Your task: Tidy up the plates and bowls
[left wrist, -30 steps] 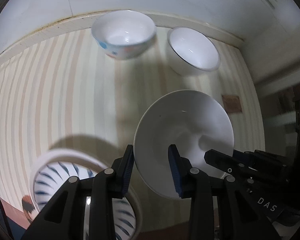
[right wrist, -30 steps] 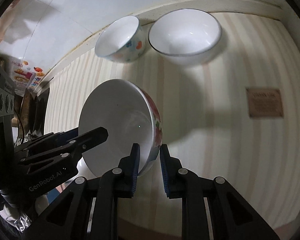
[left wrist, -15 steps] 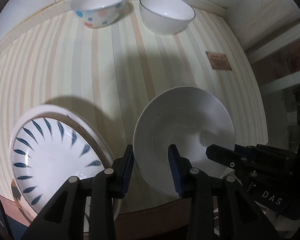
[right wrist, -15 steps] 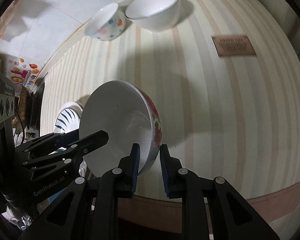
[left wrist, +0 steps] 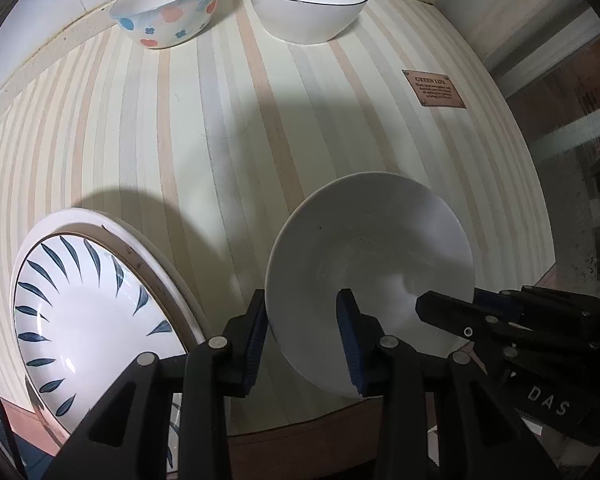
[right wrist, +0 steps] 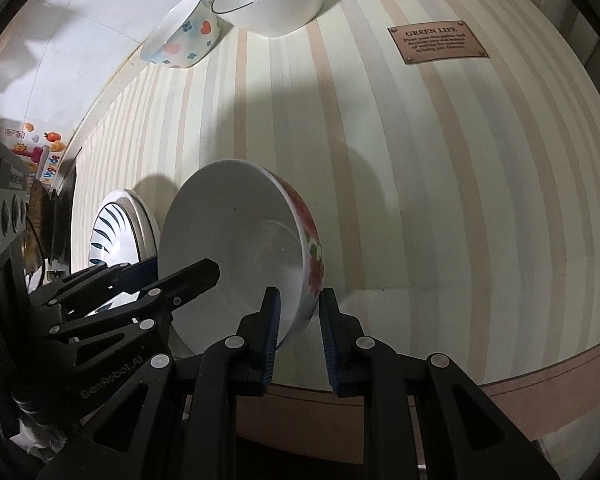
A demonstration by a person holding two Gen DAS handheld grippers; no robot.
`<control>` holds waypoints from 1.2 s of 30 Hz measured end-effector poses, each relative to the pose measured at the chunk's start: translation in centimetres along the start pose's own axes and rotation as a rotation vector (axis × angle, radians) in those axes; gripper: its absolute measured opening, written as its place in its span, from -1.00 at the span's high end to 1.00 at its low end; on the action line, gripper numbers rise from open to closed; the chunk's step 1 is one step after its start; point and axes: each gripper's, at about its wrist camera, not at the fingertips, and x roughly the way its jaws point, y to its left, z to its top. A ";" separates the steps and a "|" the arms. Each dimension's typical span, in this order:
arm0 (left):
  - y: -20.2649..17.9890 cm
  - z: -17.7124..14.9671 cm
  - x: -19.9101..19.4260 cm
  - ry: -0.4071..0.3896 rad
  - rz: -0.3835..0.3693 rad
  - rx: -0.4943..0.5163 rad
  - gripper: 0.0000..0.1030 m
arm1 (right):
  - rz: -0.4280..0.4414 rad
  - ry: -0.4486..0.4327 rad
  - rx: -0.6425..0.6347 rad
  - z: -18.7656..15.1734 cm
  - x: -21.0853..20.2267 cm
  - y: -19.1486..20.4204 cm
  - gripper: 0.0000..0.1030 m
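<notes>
— Where's the flowered bowl [right wrist: 260, 248]?
— Above the tabletop's [left wrist: 260, 120] near edge, its rim pinched from two sides: left gripper [left wrist: 306, 340] and right gripper [right wrist: 298, 336], jaws narrow.
— The rest?
— Leaf-pattern plate [left wrist: 88, 312] at the near left corner — two bowls [left wrist: 300, 8] along the far edge.

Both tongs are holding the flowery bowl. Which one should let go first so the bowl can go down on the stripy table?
Probably the left tongs. They sit beside the leaf plate, crowding it. The right tongs grip the flowery bowl over bare tablecloth, so they could lower it alone.
</notes>
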 end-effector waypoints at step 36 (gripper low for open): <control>3.9 24.5 1.3 -0.126 0.073 -0.052 0.39 | 0.052 -0.137 0.095 26.4 1.1 -1.9 0.66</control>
